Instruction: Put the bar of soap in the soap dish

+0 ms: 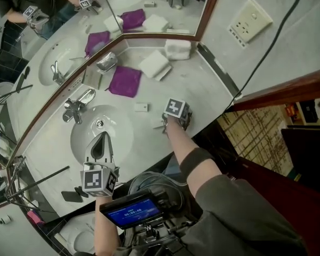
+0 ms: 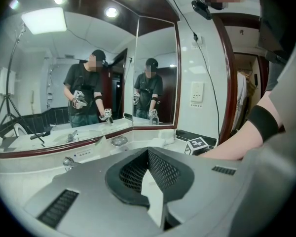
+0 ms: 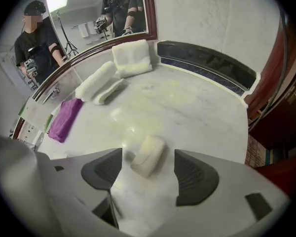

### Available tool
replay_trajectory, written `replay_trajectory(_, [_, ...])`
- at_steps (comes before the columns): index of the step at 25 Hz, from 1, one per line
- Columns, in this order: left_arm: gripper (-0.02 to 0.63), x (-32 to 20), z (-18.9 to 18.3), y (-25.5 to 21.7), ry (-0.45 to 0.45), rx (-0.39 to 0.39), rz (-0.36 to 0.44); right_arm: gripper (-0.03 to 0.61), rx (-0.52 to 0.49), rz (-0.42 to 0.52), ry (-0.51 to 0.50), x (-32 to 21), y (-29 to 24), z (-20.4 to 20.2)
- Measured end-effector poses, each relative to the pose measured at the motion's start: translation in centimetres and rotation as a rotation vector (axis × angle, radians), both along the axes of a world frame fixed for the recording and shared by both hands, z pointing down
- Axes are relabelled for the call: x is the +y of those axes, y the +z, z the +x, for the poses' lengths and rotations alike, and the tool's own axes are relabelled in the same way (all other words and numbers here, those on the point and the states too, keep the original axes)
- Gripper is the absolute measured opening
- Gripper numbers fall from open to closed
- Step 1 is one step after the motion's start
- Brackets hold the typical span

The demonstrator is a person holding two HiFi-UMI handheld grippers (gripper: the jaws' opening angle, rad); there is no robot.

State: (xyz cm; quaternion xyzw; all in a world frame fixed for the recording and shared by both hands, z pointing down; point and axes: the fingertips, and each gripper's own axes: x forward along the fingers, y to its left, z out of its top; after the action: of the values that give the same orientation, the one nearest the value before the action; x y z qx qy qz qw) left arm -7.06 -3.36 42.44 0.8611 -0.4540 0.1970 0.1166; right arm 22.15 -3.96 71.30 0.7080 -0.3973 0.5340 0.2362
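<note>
Right gripper view: soap bar (image 3: 148, 155) points lengthwise away, seemingly angled rightward.

Bare marble counter (image 3: 197, 107) surrounds the soap bar (image 3: 148, 154); white towels (image 3: 132, 57) and purple cloth (image 3: 64, 120) crowd its far edge.

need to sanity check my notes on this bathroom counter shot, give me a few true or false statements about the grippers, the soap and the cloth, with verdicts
1. The right gripper has its jaws apart, with the bar of soap lying on the counter between them. True.
2. The left gripper holds the soap. False: its jaws are shut, and the soap lies at the right gripper.
3. The purple cloth lies in the sink. False: it lies on the counter behind the sink.
4. Folded white towels sit near the mirror corner. True.
</note>
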Motion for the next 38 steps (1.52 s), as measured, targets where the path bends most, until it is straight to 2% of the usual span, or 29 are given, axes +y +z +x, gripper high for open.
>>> replay_trajectory(5, [0.000,-0.1,-0.6,0.8,-0.016,0.002,-0.002,0.182,0.014,0.000,-0.034,-0.1,0.1,0.6])
replay_trajectory(6, [0.000,0.0,-0.4,0.9,-0.015,0.004,-0.002,0.166,0.015,0.005,-0.043,-0.2,0.1,0.8])
replay_trajectory(14, [0.000,0.1,1.3,0.5,0.017,0.008,-0.016,0.158,-0.016,0.043,-0.123,-0.6,0.0,0.6])
replay_trajectory(22, [0.000,0.2,1.5,0.7,-0.004,0.018,-0.017,0.158,0.031,0.120,-0.300,-2.0,-2.1,1.2])
replay_trajectory(27, [0.000,0.2,2.0,-0.1,-0.066,0.056,-0.028,0.158,0.171,0.199,-0.516,-4.9,-6.1,2.6])
replay_trajectory(31, [0.000,-0.2,1.3,1.0,-0.071,0.052,-0.009,0.158,0.287,0.277,-0.691,-7.9,-9.8,2.8])
replay_trajectory(38, [0.000,-0.2,0.8,1.5,-0.123,0.088,-0.003,0.158,0.410,0.396,-0.940,-13.6,-16.3,1.1])
